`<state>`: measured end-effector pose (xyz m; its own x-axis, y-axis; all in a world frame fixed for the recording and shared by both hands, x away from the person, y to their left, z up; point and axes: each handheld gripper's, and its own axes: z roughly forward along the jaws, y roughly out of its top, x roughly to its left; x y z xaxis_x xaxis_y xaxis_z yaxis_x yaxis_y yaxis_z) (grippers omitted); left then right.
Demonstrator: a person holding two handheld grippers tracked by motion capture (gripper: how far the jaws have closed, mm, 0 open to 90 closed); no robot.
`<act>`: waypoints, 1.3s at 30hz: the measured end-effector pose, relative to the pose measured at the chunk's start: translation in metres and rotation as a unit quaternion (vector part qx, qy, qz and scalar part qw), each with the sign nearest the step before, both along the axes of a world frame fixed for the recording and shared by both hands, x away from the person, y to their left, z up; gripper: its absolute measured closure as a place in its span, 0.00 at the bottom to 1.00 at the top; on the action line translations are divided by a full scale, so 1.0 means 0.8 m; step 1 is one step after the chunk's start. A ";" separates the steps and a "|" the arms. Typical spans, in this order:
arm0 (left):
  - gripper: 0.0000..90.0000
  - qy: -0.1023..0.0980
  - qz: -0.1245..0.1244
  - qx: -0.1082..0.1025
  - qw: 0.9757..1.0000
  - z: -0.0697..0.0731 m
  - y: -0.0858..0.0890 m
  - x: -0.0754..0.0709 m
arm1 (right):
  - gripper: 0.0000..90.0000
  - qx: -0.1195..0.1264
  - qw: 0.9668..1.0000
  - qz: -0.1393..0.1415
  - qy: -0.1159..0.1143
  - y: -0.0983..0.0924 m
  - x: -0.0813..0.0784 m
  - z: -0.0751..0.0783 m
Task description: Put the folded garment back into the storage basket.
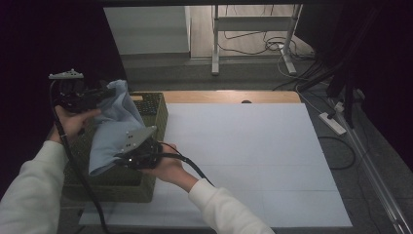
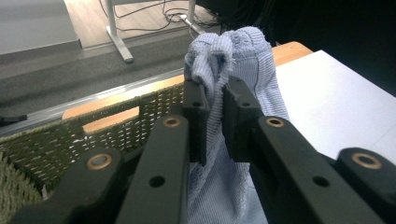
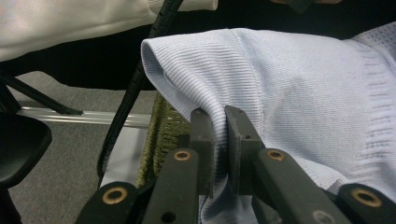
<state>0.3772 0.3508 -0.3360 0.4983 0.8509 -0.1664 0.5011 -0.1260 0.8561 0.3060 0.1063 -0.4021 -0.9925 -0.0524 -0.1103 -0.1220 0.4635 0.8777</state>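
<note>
Hanging between the two grippers, the light blue knit cloth (image 1: 114, 129) is stretched above the woven olive basket (image 1: 155, 113) at the left edge of the white table (image 1: 253, 161). The left gripper (image 2: 215, 93) has its jaws pinched on a bunched upper corner of the cloth, which stands up past the jaw tips. The right gripper (image 3: 219, 116) has its jaws clamped on a fold of the cloth's lower edge, close over the basket's near side.
</note>
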 end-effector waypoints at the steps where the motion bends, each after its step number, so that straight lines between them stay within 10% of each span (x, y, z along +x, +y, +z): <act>1: 0.89 0.002 0.001 0.001 1.000 -0.001 0.002 0.001 | 0.91 0.000 1.000 0.000 0.000 0.001 0.000 -0.001; 39: 0.89 0.056 0.006 0.016 0.998 -0.064 -0.001 0.032 | 0.91 -0.052 0.998 -0.006 0.036 0.037 0.013 -0.047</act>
<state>0.4027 0.3502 -0.3876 0.4686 0.8620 -0.1931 0.5952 -0.1466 0.7901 0.3165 0.1357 -0.4395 -0.9983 -0.0477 -0.0331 -0.0540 0.5528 0.8315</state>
